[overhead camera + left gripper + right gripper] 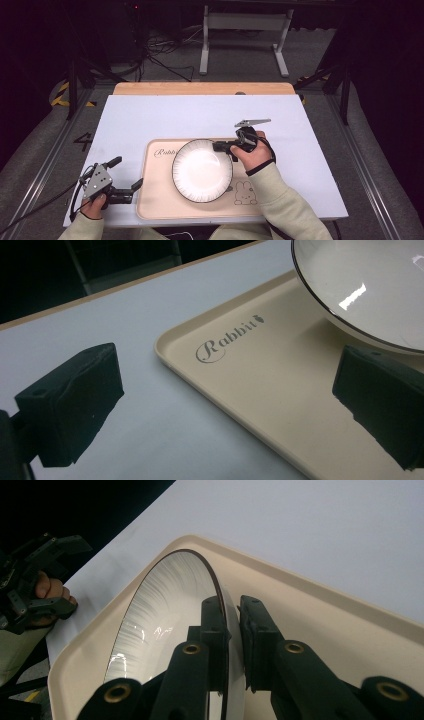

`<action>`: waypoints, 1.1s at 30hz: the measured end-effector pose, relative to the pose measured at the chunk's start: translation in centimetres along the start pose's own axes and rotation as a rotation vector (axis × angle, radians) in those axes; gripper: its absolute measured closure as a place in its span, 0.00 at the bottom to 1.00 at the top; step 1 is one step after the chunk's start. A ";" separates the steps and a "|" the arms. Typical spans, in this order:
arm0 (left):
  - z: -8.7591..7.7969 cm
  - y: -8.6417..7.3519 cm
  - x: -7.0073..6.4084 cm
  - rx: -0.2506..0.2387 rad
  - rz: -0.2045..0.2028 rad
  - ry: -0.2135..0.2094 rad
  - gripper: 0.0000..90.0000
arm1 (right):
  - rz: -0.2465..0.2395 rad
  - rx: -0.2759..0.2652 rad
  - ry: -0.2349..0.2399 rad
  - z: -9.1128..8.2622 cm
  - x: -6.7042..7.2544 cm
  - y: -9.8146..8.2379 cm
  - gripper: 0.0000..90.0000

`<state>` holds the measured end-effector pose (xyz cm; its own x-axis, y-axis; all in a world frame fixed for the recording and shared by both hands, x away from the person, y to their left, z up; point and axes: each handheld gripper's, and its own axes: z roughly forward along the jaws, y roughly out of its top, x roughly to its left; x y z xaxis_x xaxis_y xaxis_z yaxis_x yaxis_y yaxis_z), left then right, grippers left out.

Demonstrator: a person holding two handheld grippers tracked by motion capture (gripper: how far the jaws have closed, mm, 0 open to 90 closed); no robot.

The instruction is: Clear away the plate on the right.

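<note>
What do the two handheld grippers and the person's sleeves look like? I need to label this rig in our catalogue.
The left gripper and right gripper are black, each with two blocky jaws. A grey three-cornered plate dotted with small holes tops each, and a black cable trails away. The right gripper's arms show brass-coloured rivets. The person wears cream long sleeves with a dark wristband.

Cream sleeves (285, 200); 2 black grippers, left gripper (127, 175) under a grey 3-cornered plate (98, 177), right gripper (232, 615) with brass-ringed screw holes (192, 649)
</note>
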<state>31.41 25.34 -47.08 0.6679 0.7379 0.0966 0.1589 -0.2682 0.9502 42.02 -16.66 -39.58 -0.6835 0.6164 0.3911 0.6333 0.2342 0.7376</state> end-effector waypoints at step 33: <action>0.0 0.0 0.0 0.001 0.001 0.001 0.00 | -0.067 0.057 -0.053 2.5 -2.8 -1.2 0.92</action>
<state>31.43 25.34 -47.08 0.6676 0.7381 0.0978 0.1586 -0.2694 0.9499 44.08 -16.77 -42.94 -0.7057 0.6365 0.3113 0.6078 0.3179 0.7277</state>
